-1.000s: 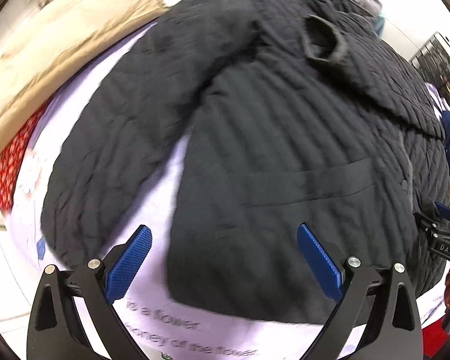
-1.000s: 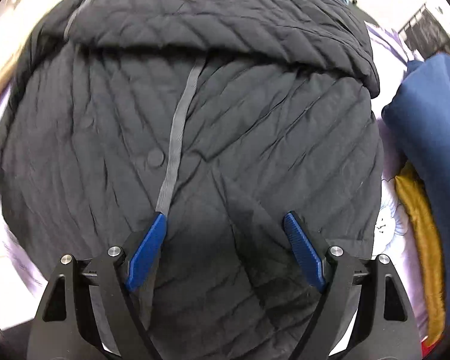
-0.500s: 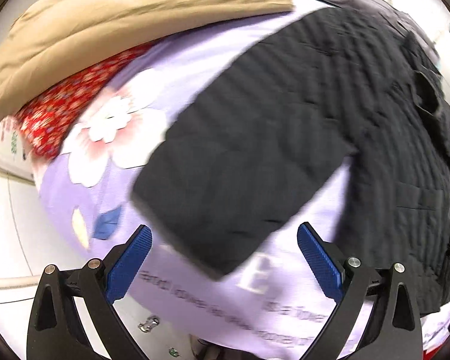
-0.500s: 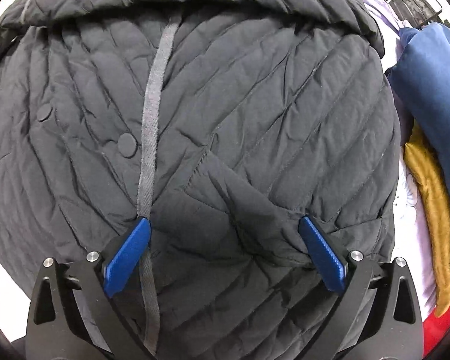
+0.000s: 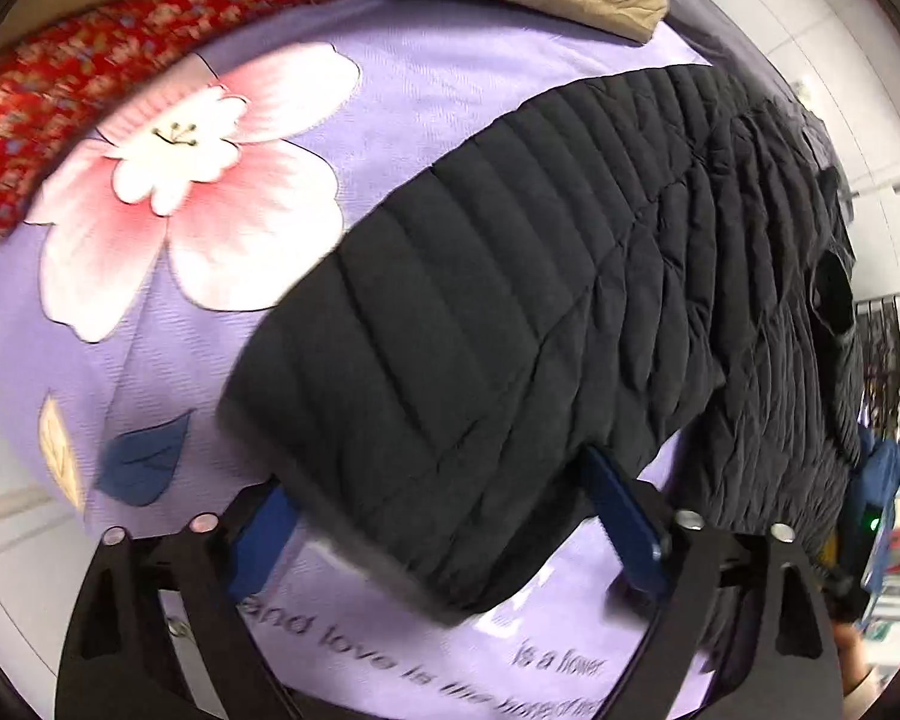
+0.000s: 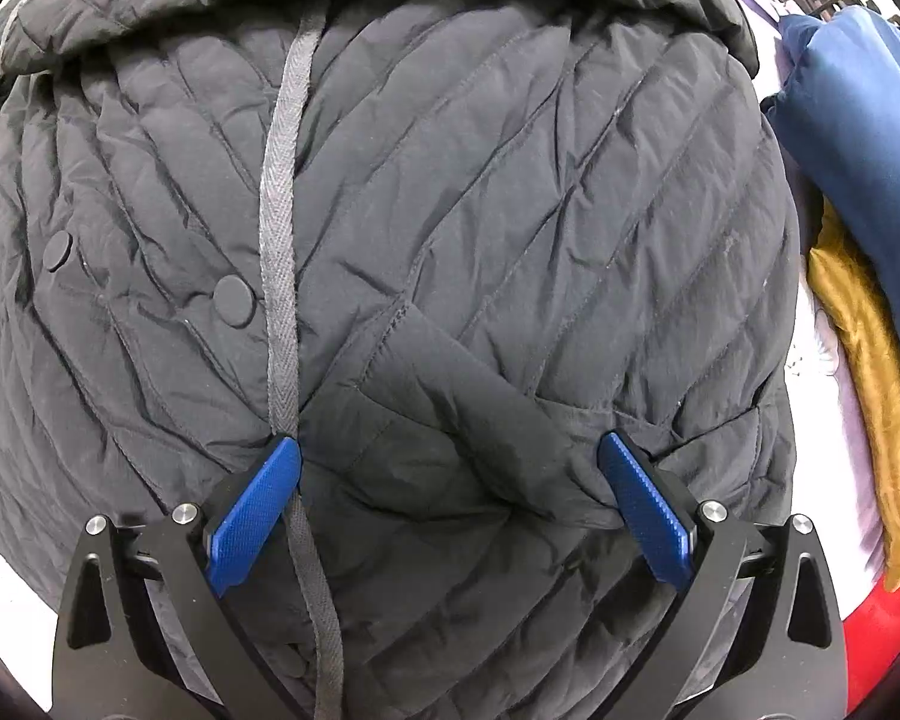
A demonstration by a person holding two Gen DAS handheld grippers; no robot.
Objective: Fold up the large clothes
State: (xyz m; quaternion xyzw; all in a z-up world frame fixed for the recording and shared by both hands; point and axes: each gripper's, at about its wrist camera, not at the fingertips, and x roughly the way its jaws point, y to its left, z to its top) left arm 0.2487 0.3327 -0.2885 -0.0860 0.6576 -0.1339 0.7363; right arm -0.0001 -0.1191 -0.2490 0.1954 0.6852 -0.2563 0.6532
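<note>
Jacket [image 5: 510, 330]: black, quilted, matte, puffy ribs; lies on a lilac sheet [image 5: 390, 114] printed with a pink flower and text. Sleeve end sits between the spread blue pads of the left gripper [image 5: 450, 516], not pinched. Right gripper [image 6: 450, 498] wide open, pads pressed on the jacket [image 6: 510, 210] body beside a grey woven tape [image 6: 279, 252] and round snaps. Right of the jacket: blue cloth [image 6: 858, 138], mustard satin cloth [image 6: 864, 372].

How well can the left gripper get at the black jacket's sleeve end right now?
Probably yes: the left gripper is open, its blue fingers either side of the sleeve end, nothing between them, only the purple sheet beneath.
</note>
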